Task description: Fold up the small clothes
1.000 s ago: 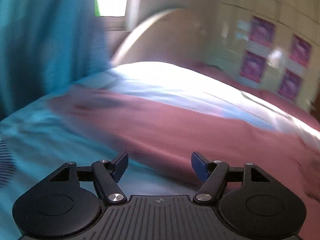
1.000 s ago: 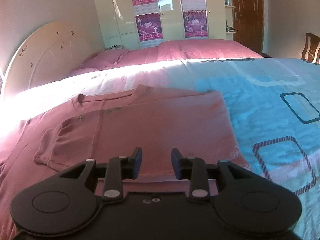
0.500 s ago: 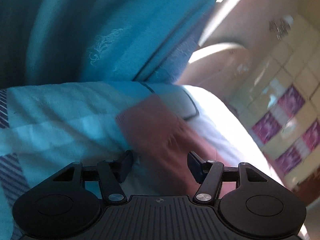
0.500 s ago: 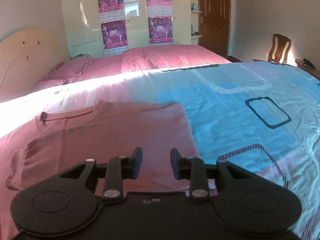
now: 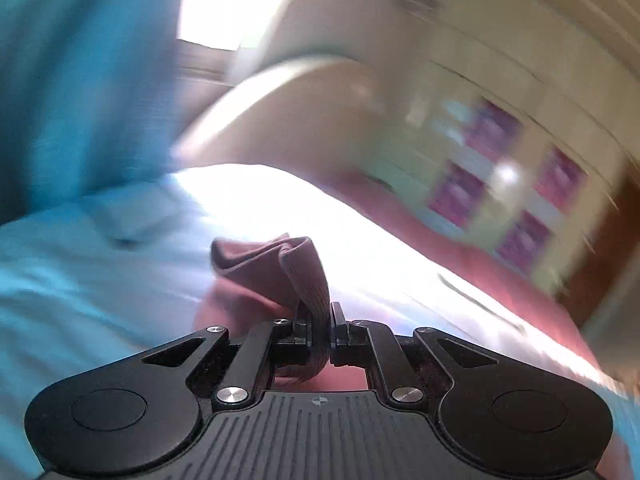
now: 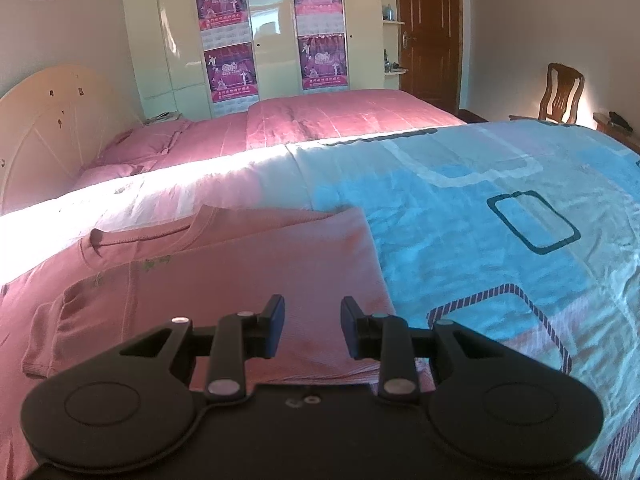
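A pink T-shirt (image 6: 240, 276) lies flat on the bed, neck towards the headboard, with its right side folded inwards and a sleeve lying on its front. My right gripper (image 6: 312, 320) is open and empty just above the shirt's lower hem. In the blurred left wrist view my left gripper (image 5: 320, 320) is shut on a bunched fold of the pink shirt (image 5: 280, 272), lifted off the bed.
The bed has a blue patterned quilt (image 6: 500, 232) on the right and a pink cover (image 6: 340, 124) behind. A cream headboard (image 6: 52, 120) stands at the left. A wardrobe with posters (image 6: 272, 32), a door (image 6: 428, 32) and a wooden chair (image 6: 560, 92) are at the back.
My left gripper has closed on a fold of the shirt and lifted it; it was open before. My right gripper has stayed open and shifted only slightly over the hem.
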